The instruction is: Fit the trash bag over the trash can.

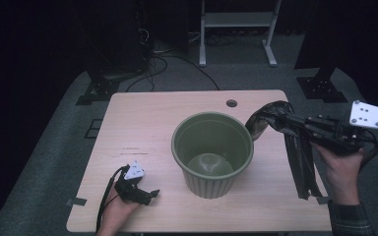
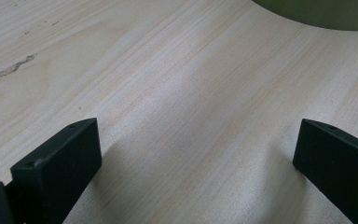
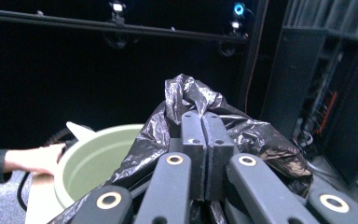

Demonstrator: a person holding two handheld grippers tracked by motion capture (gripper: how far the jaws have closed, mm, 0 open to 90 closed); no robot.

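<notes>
High view: green bucket [image 1: 212, 152] stands upright mid-table [image 1: 142, 118]; right gripper [image 1: 281, 118] held above the table's right side, black plastic bag [image 1: 299, 157] pinched in it and hanging down beside the bucket; left gripper [image 1: 147, 195] low at the near-left edge.
Left gripper view: jaws spread wide over bare wood; bucket wall [image 2: 321, 14] at top.
Right gripper view: jaws pressed together on crumpled bag [image 3: 191, 102]; bucket [image 3: 98, 158] beyond, left.
</notes>
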